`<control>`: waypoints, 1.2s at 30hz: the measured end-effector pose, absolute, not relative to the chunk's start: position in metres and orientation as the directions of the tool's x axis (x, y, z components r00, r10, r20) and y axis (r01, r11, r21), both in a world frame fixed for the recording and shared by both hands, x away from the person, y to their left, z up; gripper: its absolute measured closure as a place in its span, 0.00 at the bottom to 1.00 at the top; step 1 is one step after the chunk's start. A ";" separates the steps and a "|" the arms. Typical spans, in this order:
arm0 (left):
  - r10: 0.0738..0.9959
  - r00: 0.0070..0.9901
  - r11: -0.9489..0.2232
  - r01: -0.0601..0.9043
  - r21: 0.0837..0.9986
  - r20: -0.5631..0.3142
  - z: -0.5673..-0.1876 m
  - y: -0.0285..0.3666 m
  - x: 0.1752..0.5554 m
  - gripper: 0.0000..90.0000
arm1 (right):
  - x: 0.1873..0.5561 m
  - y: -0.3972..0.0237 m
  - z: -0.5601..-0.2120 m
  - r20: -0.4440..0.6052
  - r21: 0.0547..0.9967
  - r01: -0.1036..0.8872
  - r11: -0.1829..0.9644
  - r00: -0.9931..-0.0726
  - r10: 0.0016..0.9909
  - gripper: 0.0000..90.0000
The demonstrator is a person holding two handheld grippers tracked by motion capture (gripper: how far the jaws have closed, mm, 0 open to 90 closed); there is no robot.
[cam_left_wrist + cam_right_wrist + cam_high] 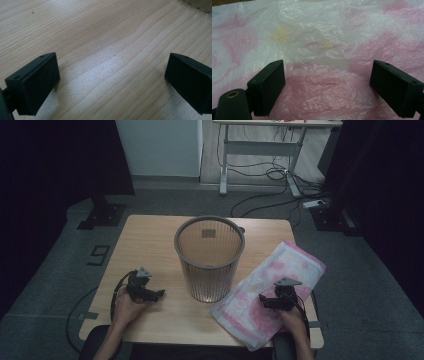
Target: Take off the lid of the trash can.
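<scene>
Jaws stood spread on both grippers: the left gripper (111, 82) over bare wooden table (150, 237), the right gripper (328, 87) over a pink-white plastic bag (280, 280) at lower right. Centre frame, a wastebasket (210, 260) stood; cables (272, 172) crossed the upper floor.

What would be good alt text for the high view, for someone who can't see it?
A ribbed translucent wastebasket stands empty at the middle of a wooden table, with a flat pink-and-white plastic bag lying to its right. A person's hands hold the left claw open above bare wood and the right claw open above the bag.
</scene>
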State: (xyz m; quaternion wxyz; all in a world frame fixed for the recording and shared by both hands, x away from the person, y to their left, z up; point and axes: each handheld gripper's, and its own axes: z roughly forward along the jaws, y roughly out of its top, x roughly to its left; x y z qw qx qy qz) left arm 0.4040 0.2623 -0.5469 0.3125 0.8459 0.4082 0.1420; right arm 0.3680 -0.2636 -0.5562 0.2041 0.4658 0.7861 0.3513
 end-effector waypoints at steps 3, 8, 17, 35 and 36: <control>0.775 0.631 -0.474 0.598 0.646 -0.016 -0.547 0.262 0.405 0.00 | 0.368 -0.264 -0.556 0.006 0.742 0.589 0.320 -0.483 0.876 0.13; 0.773 0.634 -0.475 0.597 0.646 -0.017 -0.547 0.262 0.406 0.00 | 0.368 -0.264 -0.556 0.006 0.742 0.589 0.320 -0.483 0.875 0.13; 0.776 0.628 -0.464 0.629 0.624 -0.056 -0.542 0.263 0.409 0.00 | 0.368 -0.264 -0.556 0.006 0.742 0.589 0.320 -0.484 0.875 0.13; 0.737 0.673 -0.506 0.603 0.617 -0.054 -0.499 0.264 0.416 0.01 | 0.368 -0.264 -0.556 0.006 0.742 0.589 0.320 -0.483 0.876 0.13; 0.733 0.679 -0.517 0.598 0.613 -0.045 -0.495 0.263 0.417 0.01 | 0.368 -0.264 -0.556 0.006 0.742 0.589 0.320 -0.483 0.876 0.13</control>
